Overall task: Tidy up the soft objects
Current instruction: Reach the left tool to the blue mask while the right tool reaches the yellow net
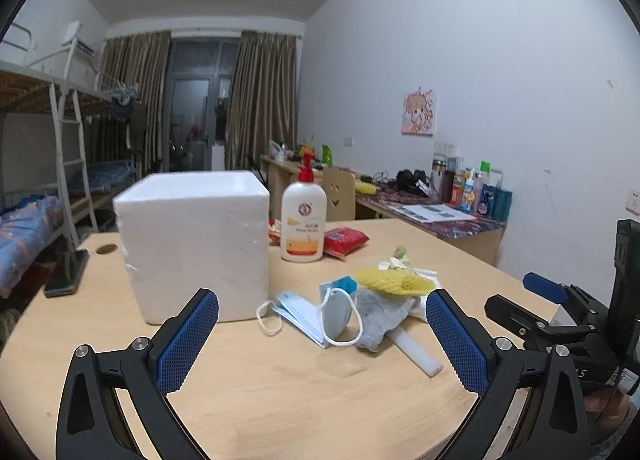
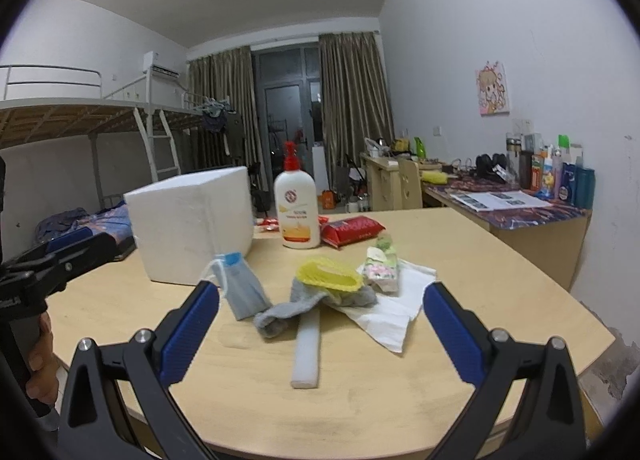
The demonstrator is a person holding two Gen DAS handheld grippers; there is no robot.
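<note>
A pile of soft things lies mid-table: a blue face mask [image 1: 308, 312] [image 2: 242, 290], a grey sock [image 1: 380, 316] [image 2: 296, 310], a yellow foam net [image 1: 394, 282] [image 2: 330, 274], a white foam strip [image 1: 416, 354] [image 2: 308, 352], a white tissue [image 2: 400, 308] and a small floral packet [image 2: 382, 266]. A white foam box [image 1: 196, 240] [image 2: 192, 224] stands to the left of them. My left gripper [image 1: 322, 314] is open and empty, just short of the mask. Short of the pile, my right gripper [image 2: 320, 308] hangs open with nothing between its fingers.
A lotion pump bottle [image 1: 302, 220] [image 2: 296, 208] and a red packet [image 1: 344, 240] [image 2: 354, 230] stand behind the pile. A dark phone [image 1: 66, 274] lies at the table's left edge. A cluttered desk [image 2: 520, 212] runs along the right wall; bunk beds [image 1: 48, 140] stand left.
</note>
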